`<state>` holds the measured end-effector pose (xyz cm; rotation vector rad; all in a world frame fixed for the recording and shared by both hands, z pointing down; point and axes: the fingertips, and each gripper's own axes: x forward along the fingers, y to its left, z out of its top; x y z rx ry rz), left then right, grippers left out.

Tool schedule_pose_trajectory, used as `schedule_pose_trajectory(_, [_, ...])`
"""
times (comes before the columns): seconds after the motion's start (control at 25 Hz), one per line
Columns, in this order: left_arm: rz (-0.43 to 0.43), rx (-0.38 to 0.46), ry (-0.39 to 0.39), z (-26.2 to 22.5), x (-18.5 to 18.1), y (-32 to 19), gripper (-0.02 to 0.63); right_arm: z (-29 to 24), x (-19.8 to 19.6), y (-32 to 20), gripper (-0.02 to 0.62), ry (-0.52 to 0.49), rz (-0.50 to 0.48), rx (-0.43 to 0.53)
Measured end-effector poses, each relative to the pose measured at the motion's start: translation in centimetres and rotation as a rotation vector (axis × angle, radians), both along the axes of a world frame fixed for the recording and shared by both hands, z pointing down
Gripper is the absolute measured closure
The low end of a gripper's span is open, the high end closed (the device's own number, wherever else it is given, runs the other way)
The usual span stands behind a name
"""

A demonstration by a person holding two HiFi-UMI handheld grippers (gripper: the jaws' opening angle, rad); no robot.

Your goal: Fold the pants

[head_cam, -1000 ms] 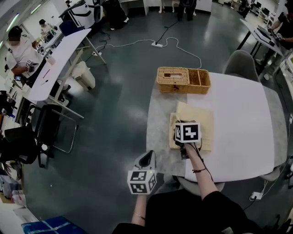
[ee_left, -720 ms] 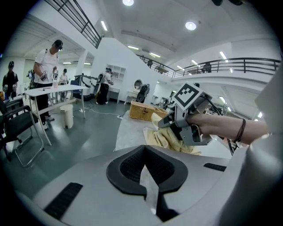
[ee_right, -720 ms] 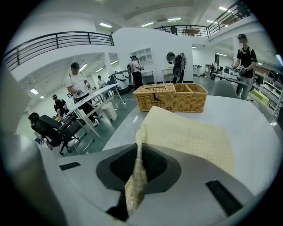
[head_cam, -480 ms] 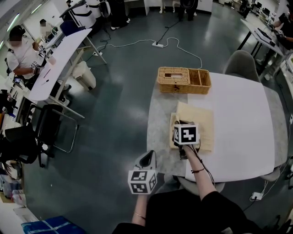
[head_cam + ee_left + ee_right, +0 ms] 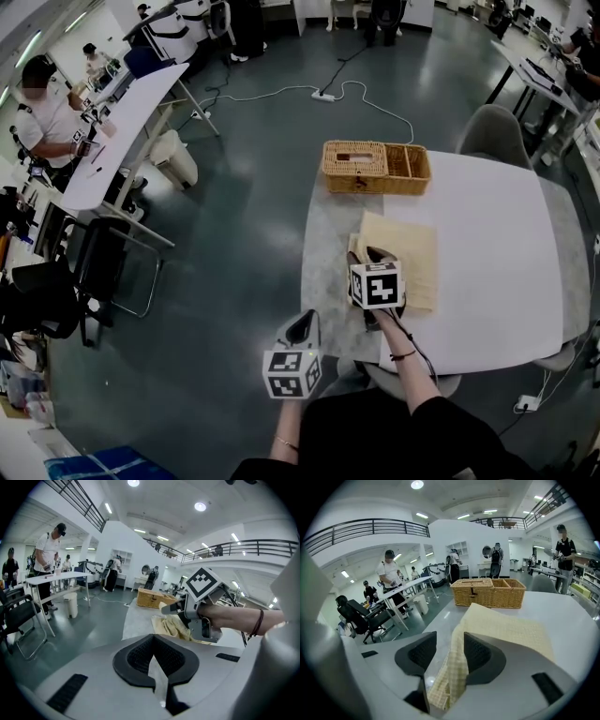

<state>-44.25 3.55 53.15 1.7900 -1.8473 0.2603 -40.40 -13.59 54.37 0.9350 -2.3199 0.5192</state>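
Before the woven wicker basket (image 5: 356,178): releasing a fold
Right gripper (image 5: 449,657) jaws, just now opening, slack around pale-yellow checked cloth pants (image 5: 506,626); left gripper (image 5: 157,667) closed, empty; next, probably withdraw clear

The pants (image 5: 410,251) are of cream cloth with a fine woven check, matt and soft, and the basket (image 5: 375,165) is of rough woven wicker. The table (image 5: 487,244) has a smooth white top with a mottled grey strip like stone, and the floor (image 5: 244,187) is dark and glossy. The left gripper (image 5: 152,639) has a grey matt plastic shell and black ribbed pads (image 5: 136,656).
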Motion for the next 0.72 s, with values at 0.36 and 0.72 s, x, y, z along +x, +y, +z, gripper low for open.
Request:
schedule_pose_trajectory(0.36, [0.017,0.01,-0.013,-0.7,1.4,-0.5,0.598,-2.3,0.9,1.0,0.405,-0.223,-0.059,-0.046])
schedule_pose_trajectory(0.72, [0.027,0.028,-0.022,-1.8,4.3,-1.6,0.598,-6.2,4.8,2.3,0.449,-0.467,-0.162,-0.134])
